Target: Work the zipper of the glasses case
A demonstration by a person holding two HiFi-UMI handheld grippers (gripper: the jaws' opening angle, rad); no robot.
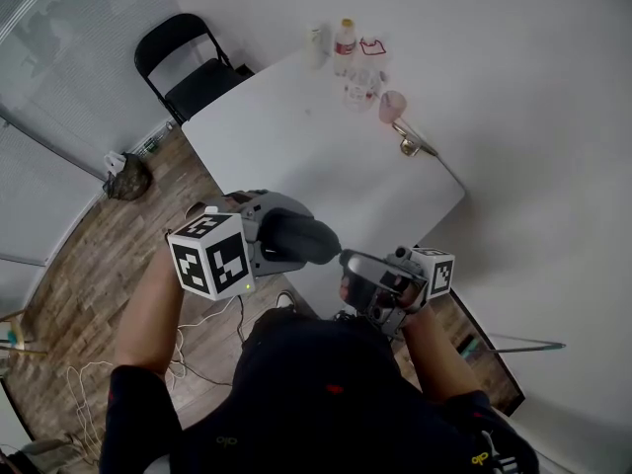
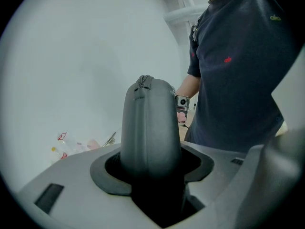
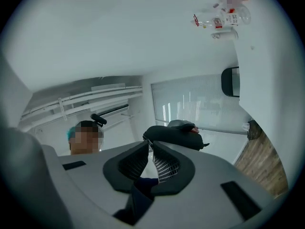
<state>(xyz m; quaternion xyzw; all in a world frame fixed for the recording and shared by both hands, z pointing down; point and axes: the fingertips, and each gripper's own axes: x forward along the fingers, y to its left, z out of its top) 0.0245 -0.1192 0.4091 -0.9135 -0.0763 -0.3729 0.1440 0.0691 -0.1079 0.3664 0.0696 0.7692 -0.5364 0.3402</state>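
Observation:
A dark grey glasses case (image 1: 299, 239) is held in the air over the near edge of the white table (image 1: 326, 136). My left gripper (image 1: 265, 242) is shut on it; in the left gripper view the case (image 2: 150, 128) stands up between the jaws with its zipper (image 2: 143, 83) along the top. My right gripper (image 1: 348, 268) meets the case's free end. In the right gripper view its fingertips (image 3: 151, 144) are pinched together right at the edge of the case (image 3: 175, 137), on the zipper pull, which is too small to make out.
Bottles (image 1: 345, 39), a pink cup (image 1: 392, 105) and small items stand at the table's far end. A black folding chair (image 1: 188, 62) is beyond the table's left corner. Cables (image 1: 197, 324) lie on the wood floor at left.

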